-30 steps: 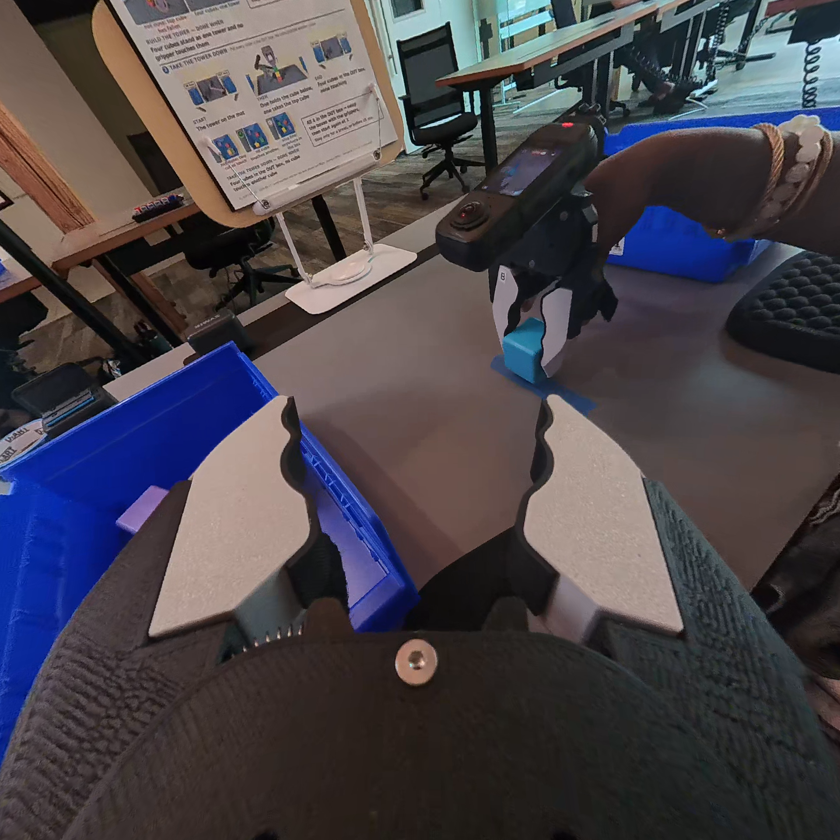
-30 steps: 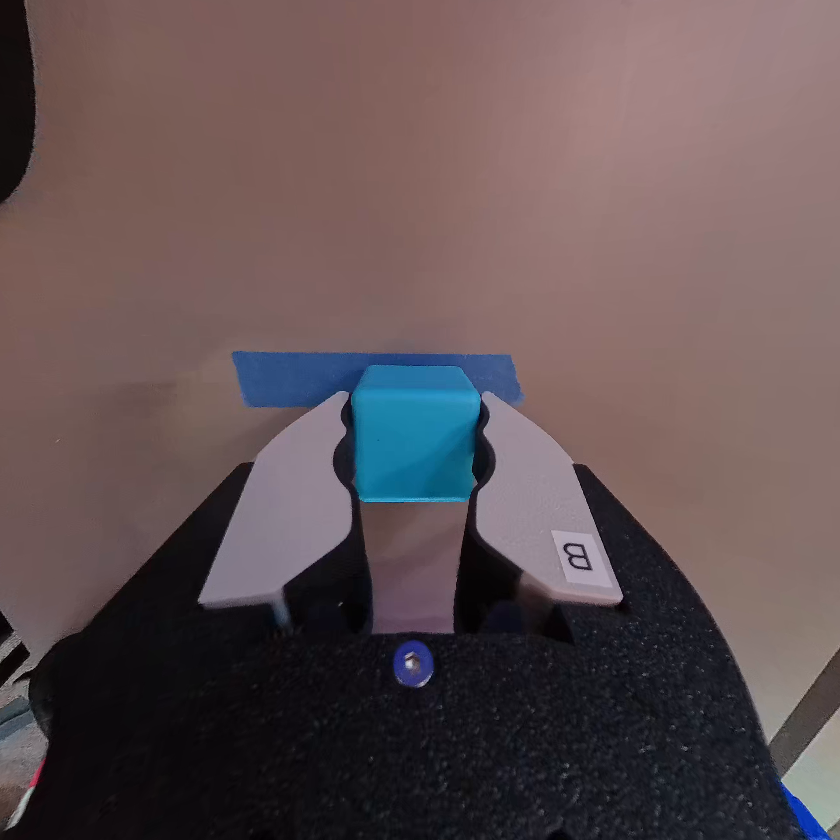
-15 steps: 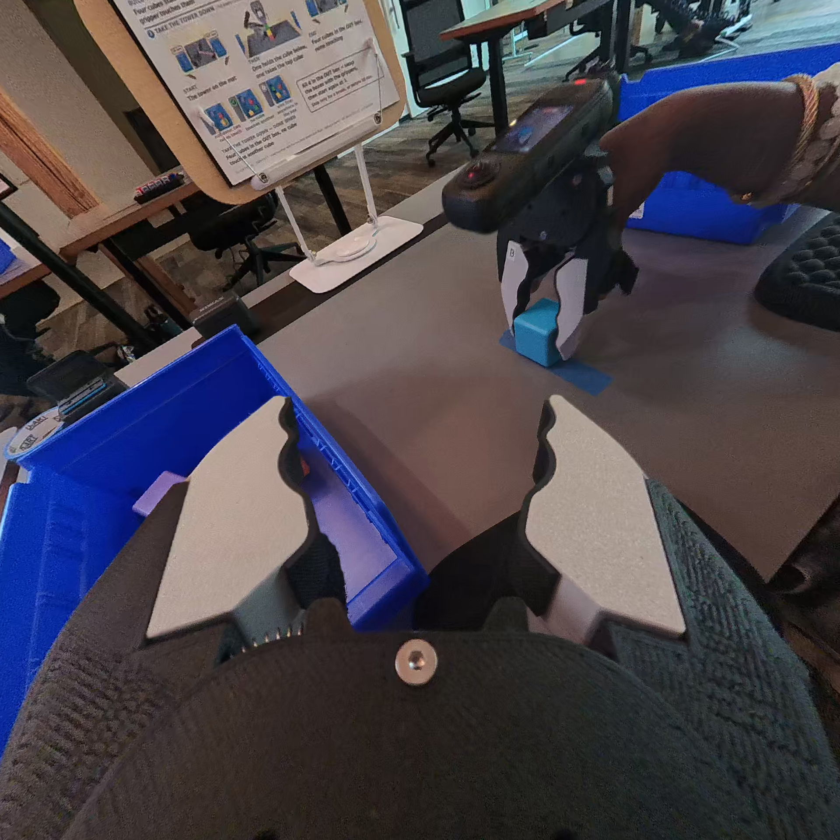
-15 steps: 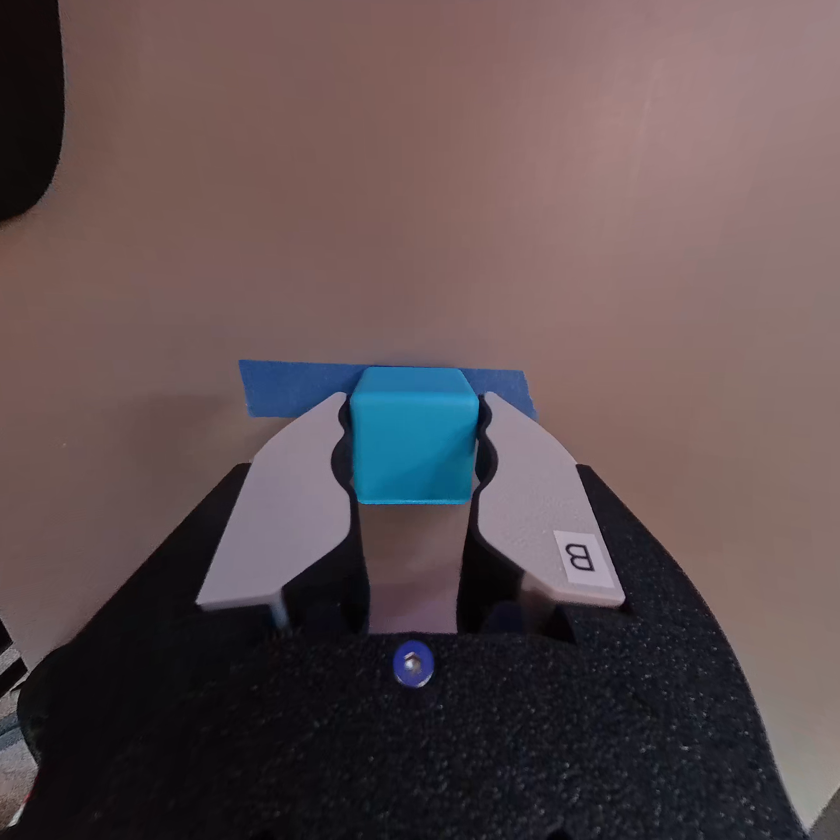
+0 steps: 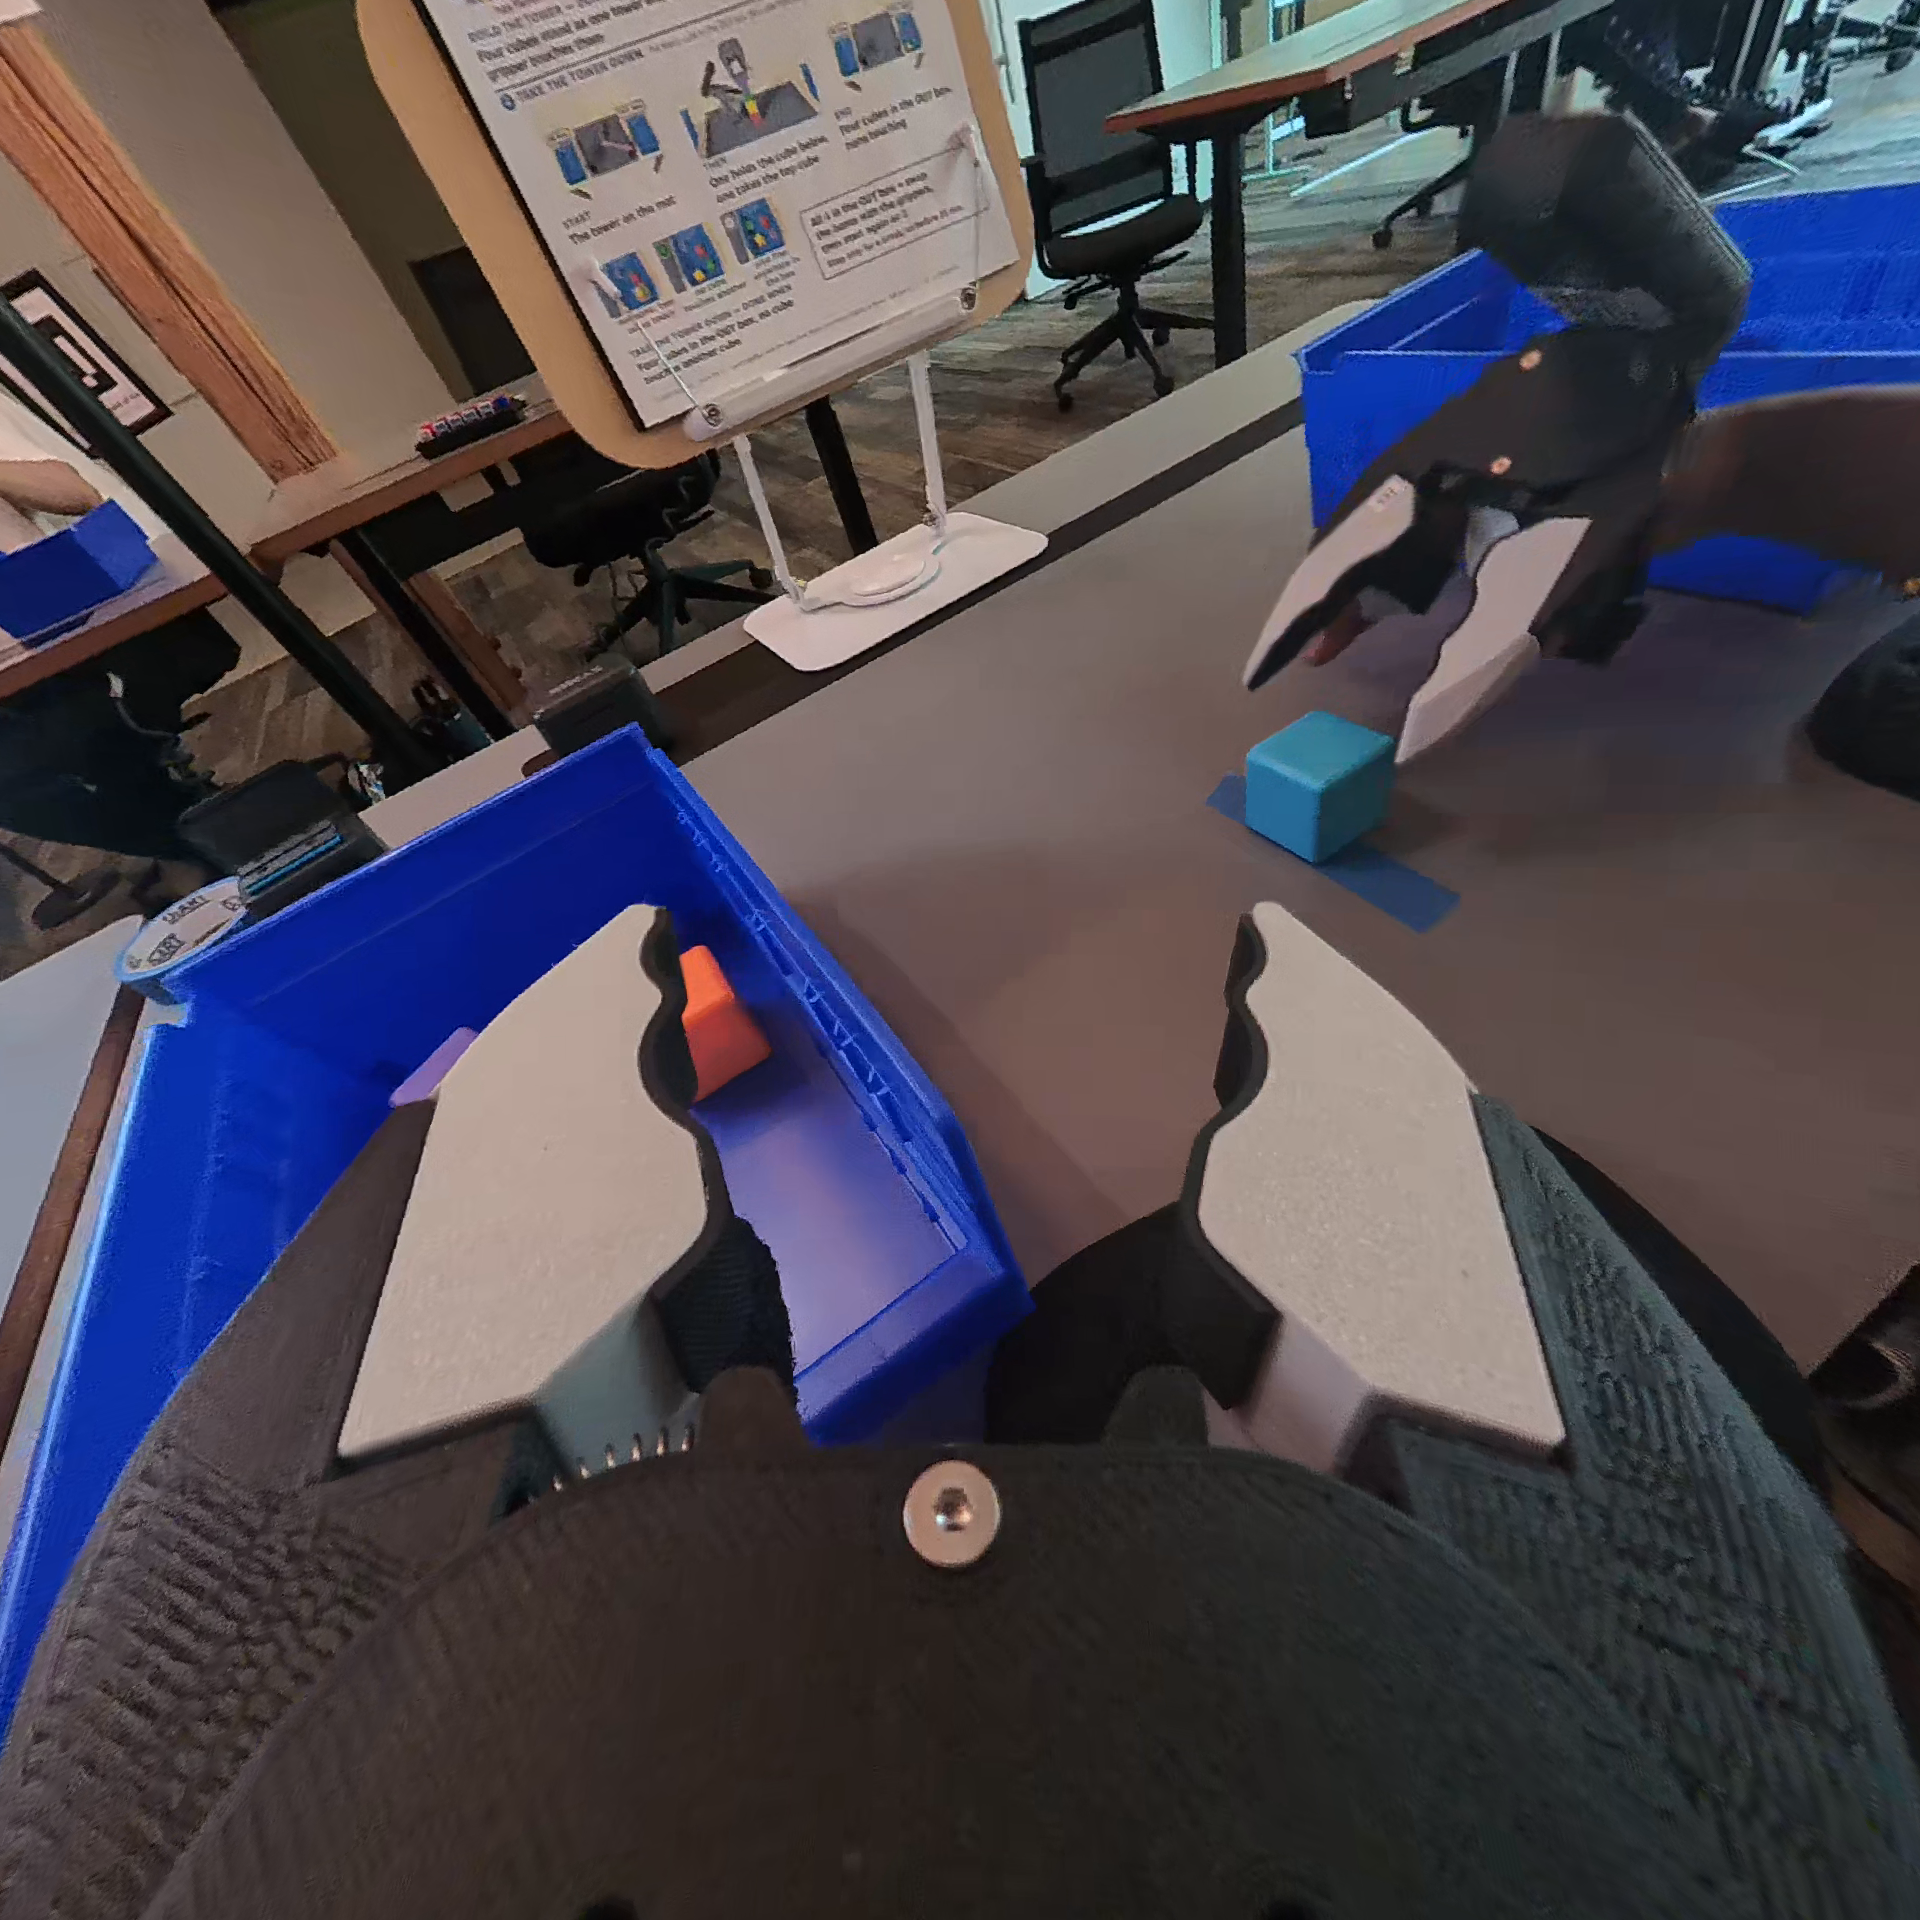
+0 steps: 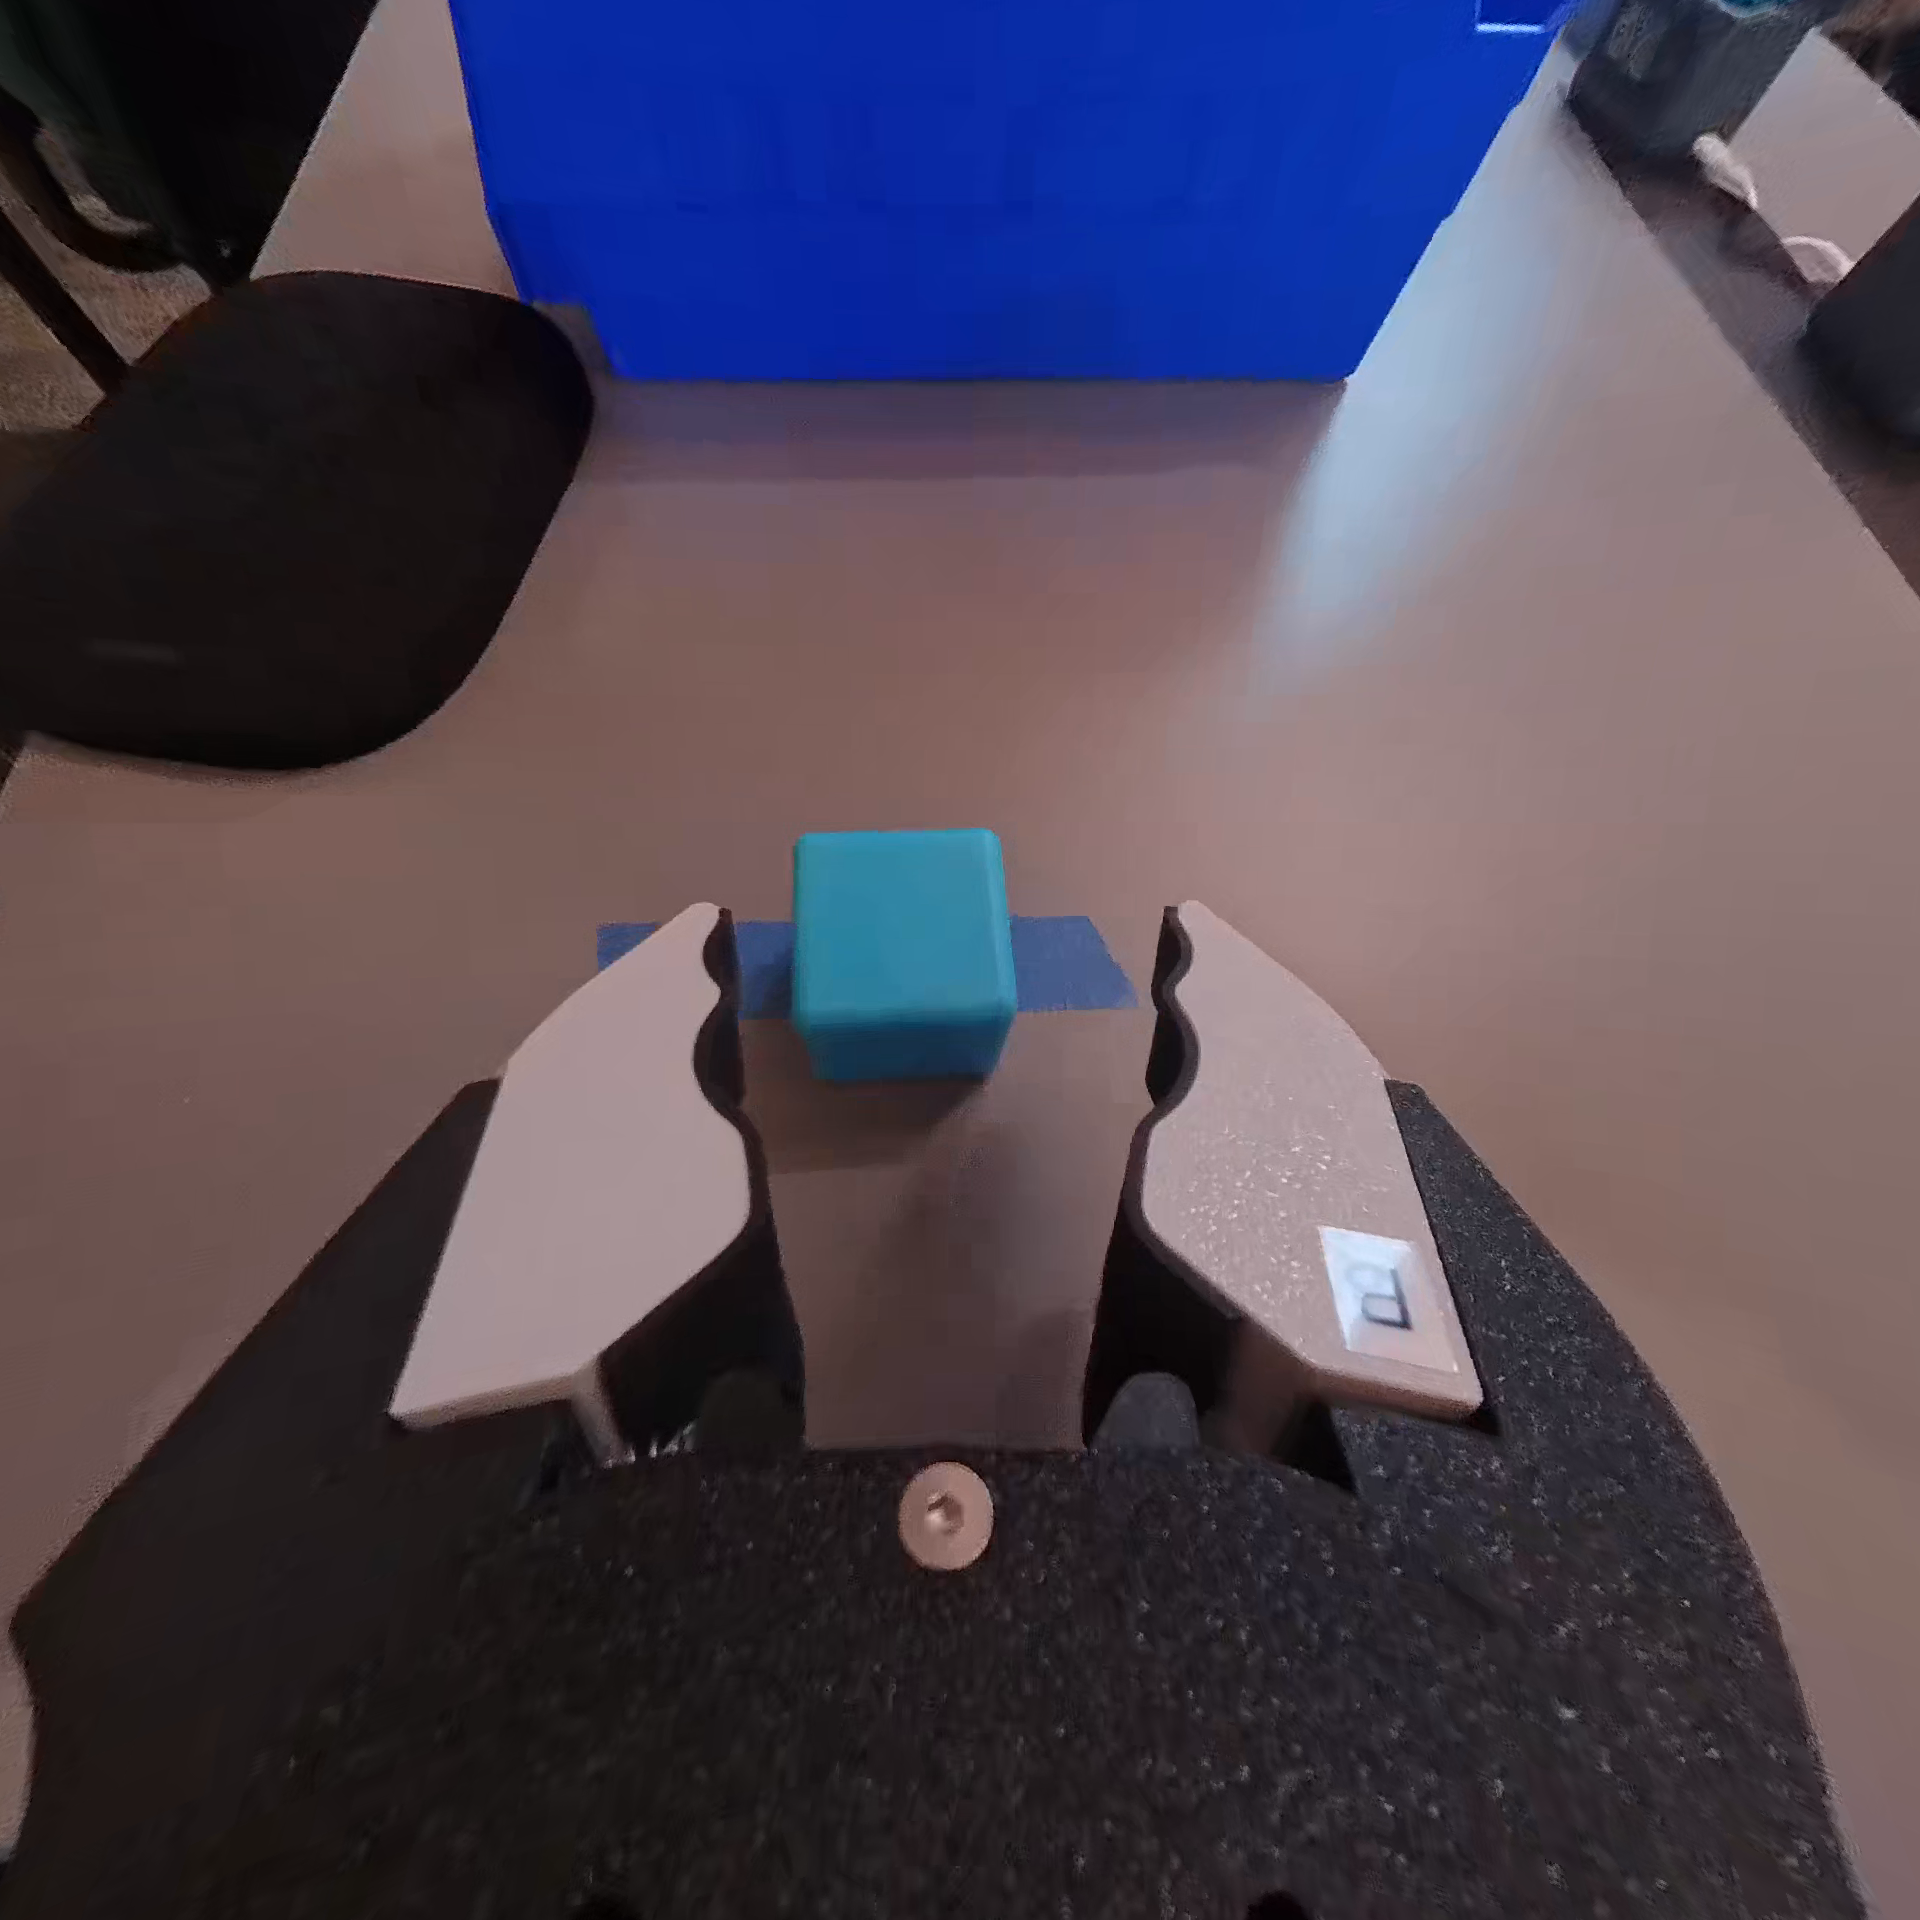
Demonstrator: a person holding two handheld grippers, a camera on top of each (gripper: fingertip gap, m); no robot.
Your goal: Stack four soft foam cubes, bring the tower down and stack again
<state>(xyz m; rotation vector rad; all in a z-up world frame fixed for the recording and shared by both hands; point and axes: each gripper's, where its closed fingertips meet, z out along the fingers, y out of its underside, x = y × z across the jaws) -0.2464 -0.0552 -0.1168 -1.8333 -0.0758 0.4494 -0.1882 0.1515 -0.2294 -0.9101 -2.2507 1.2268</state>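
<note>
Teal cube [image 6: 899,951] sits on a strip of blue tape [image 6: 1070,961] on the table [image 6: 1351,727], just beyond the tips of the right gripper [image 6: 945,961], whose fingers are spread apart, touching nothing. Left gripper [image 5: 940,961] hangs with fingers wide apart, empty; behind its left finger [image 5: 540,1174] a blue bin [image 5: 468,883] holds an orange cube [image 5: 719,1023] and a purple cube [image 5: 434,1065], mostly hidden.

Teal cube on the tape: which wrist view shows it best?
Right wrist view. The teal cube sits centred just ahead of the open right gripper, top and near face clear, straddling the blue tape strip. The left wrist view shows it smaller and farther off, at an angle, below the motion-blurred right gripper.
</note>
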